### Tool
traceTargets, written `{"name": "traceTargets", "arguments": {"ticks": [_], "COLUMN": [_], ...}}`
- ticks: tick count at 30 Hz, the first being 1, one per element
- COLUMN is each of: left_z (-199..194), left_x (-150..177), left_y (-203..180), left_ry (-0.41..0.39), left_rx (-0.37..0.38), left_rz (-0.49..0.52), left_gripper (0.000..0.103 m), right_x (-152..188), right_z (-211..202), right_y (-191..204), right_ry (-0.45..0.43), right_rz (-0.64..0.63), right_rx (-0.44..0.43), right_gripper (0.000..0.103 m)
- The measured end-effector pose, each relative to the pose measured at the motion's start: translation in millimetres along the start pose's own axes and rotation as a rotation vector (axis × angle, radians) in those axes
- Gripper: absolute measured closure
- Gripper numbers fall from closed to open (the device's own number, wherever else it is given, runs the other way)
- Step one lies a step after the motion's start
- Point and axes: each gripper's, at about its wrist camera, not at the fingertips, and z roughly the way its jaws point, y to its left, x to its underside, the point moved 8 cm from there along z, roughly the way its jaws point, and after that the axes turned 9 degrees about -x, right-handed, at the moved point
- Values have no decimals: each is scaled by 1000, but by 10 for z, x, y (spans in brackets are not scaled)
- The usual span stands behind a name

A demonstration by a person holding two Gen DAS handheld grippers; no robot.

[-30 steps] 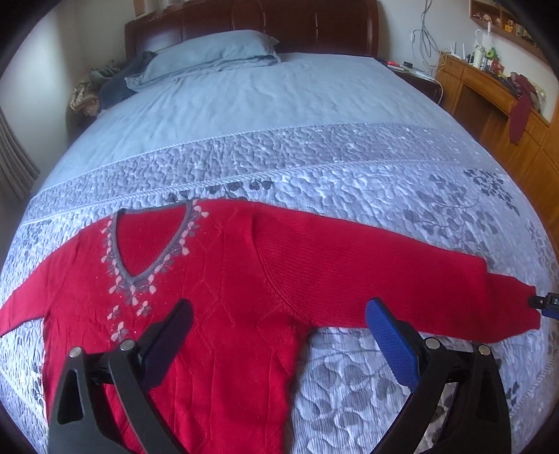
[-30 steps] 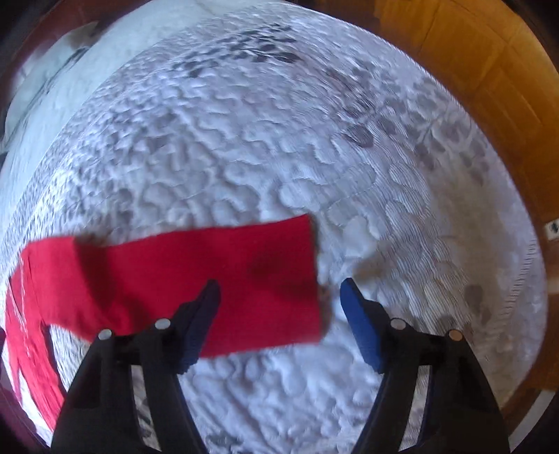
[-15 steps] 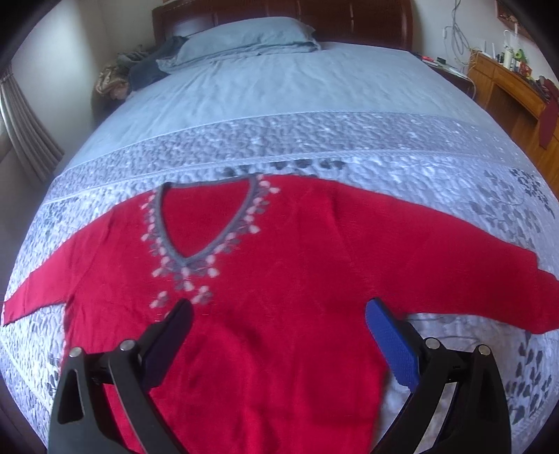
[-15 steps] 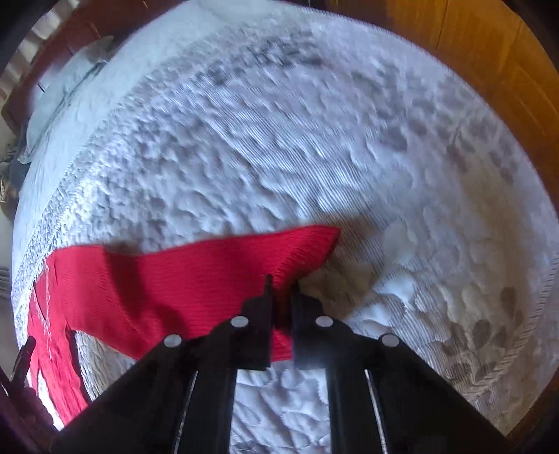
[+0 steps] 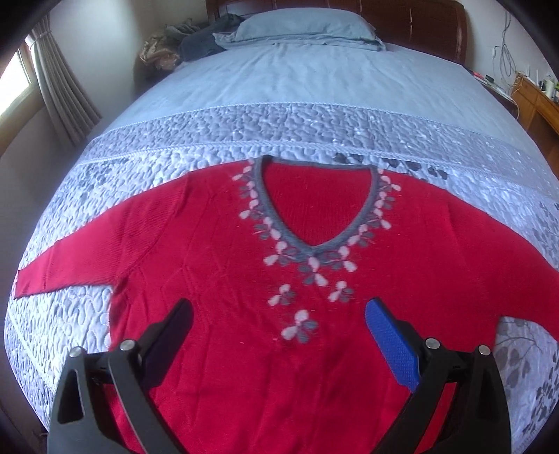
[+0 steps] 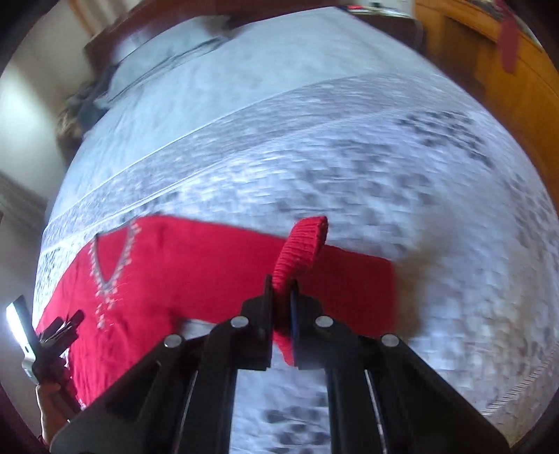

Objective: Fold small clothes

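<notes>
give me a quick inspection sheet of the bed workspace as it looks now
surface: quilted bedspread over the bed, grey leaf print at the near end.
job's things: red sweater lying flat, front up, grey V-neck with petal trim; its sleeve cuff is lifted off the bed.
clutter: pillow at the headboard; pile of clothes beside it.
grippers: left gripper open above the sweater's chest, holding nothing; right gripper shut on the sleeve cuff.
cables: wires hanging on the far wall.
surroundings: curtain by a window, wooden headboard, wooden cabinet along one side.
</notes>
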Motion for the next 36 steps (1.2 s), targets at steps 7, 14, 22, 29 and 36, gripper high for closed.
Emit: {"name": "traceTargets", "arguments": {"ticks": [7, 14, 22, 29, 36], "left_z": [138, 75, -100, -7, 98], "left_x": [20, 39, 168, 361, 369], "left_y": [281, 105, -862, -1635, -1827], "left_ry": [26, 43, 161, 313, 342], "left_rx": [34, 172, 482, 585, 591], "left_rz": [-9, 16, 87, 132, 73], "left_gripper": [4, 4, 6, 27, 40], "right_x": [121, 329, 640, 846, 994], "right_z": [674, 925, 557, 407, 393], "right_y": [1096, 1271, 519, 201, 107], "right_ry": [89, 117, 63, 28, 3], "right_rz": [-91, -66, -27, -35, -61], "right_rx": [-126, -195, -111, -85, -75], "right_gripper": [96, 75, 75, 75, 75]}}
